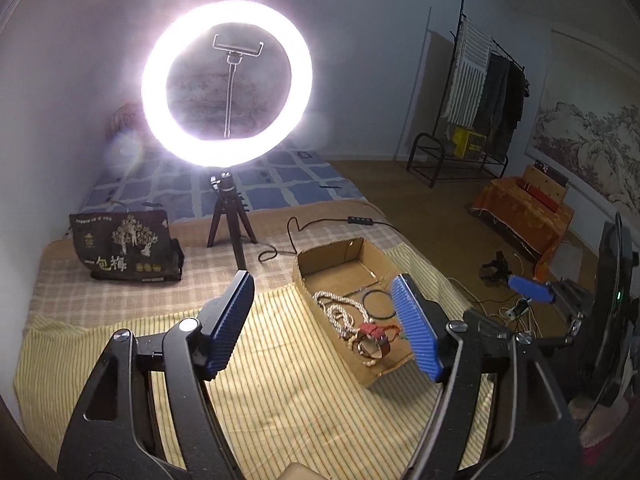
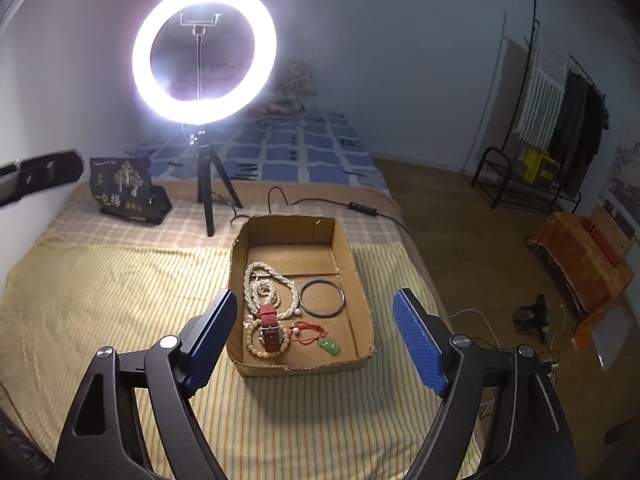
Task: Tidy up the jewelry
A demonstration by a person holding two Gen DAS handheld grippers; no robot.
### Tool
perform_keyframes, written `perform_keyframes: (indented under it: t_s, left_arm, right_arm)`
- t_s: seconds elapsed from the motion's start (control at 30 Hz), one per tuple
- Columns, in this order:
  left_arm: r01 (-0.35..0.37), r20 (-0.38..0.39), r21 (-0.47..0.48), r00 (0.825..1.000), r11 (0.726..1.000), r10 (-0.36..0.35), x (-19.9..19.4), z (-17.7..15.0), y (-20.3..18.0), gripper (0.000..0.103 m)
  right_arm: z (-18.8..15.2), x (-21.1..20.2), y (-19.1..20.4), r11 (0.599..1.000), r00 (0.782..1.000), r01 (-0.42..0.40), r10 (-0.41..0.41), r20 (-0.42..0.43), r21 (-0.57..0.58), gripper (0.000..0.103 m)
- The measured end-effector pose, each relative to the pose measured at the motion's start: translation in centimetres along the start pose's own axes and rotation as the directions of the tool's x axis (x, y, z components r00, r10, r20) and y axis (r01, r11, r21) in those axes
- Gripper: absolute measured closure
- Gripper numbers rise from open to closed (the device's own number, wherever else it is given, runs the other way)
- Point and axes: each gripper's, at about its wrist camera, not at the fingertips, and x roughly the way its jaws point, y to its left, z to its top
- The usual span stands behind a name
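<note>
Both ribbed blue-padded grippers, left gripper [image 1: 324, 326] and right gripper [image 2: 316, 340], gape empty above striped cloth [image 2: 120, 300]. The cardboard tray [image 2: 362, 280] holds pearl strands [image 2: 256, 280], a red-strapped watch [image 2: 269, 330], a dark bangle [image 2: 322, 298], and a green pendant [image 2: 329, 346].

A shallow cardboard box [image 2: 362, 276] sits open on the striped yellow cloth [image 2: 120, 288] near the bed's right edge. Inside, a long pearl necklace [image 2: 256, 280] lies coiled along the left wall. A red-strapped watch [image 2: 269, 326] rests across a beaded bracelet [image 2: 251, 340] at the near left corner. A dark bangle [image 2: 322, 298] lies flat mid-box, and a green pendant on red cord [image 2: 329, 346] lies by the near wall.
</note>
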Motion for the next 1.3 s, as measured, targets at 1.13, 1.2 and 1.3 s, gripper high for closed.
perform_keyframes:
  t_s: [1.13,1.2,1.3]
  left_arm:
    - [-0.062,0.010,0.015,0.998,0.998,0.062,-0.1,-4.0,-0.2,0.008]
    - [-0.072,0.006,0.024,0.997,0.997,0.072,0.0,-4.1,-0.2,0.008]
    - [-0.085,-0.003,0.036,0.996,0.996,0.085,0.2,-4.2,-0.2,0.007]
  right_arm:
    - [-0.8,0.5,0.7,0.998,1.000,0.022,-0.022,-0.001,0.055,0.023]
    - [-0.7,0.5,0.8,0.998,1.000,0.022,-0.022,0.000,0.050,0.023]
    - [-0.6,0.4,1.0,0.998,1.000,0.024,-0.025,0.004,0.052,0.023]
